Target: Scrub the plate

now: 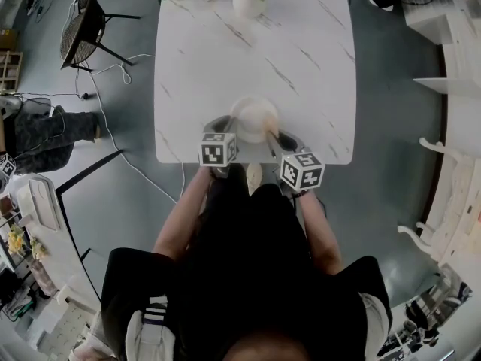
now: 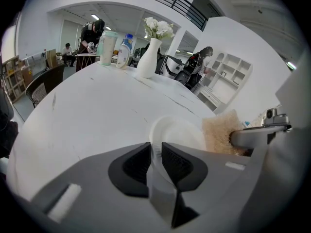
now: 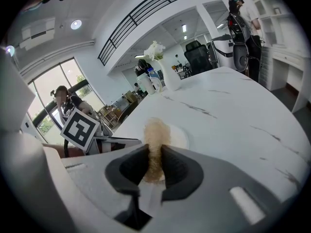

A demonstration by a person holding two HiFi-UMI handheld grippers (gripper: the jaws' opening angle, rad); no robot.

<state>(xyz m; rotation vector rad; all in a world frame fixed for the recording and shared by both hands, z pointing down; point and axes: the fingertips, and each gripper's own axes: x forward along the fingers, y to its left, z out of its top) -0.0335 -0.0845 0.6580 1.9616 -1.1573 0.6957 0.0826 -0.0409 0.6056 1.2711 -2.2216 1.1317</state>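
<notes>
White plate (image 1: 252,116) sits on the white marble table (image 1: 225,51), close to the near edge, right in front of the person. Left gripper (image 2: 156,154) is pinched on the plate's near-left rim; in the left gripper view the rim runs straight down between the two dark pads, with both pads against it. Whether the plate lies flat or is tipped up, I can't tell.

Tan loofah scrubber (image 3: 155,136) rests on the plate's right side, touching it. Right gripper (image 3: 155,161) is clamped on the scrubber, with the fibres squeezed between the pads and the rest sticking out ahead over the plate (image 3: 181,136). From the left gripper view the scrubber (image 2: 219,132) sits just beside the plate (image 2: 177,132), on its right.

From the head view both grippers meet at the plate, left gripper (image 1: 228,125) and right gripper (image 1: 279,136), marker cubes facing up.

Far end of the table: white vase (image 2: 147,59) with white flowers, a bottle (image 2: 124,51) and a pale tumbler (image 2: 107,47) (clustered together, well apart from the plate). Dark chair (image 1: 84,27) stands off the table's far-left corner.
</notes>
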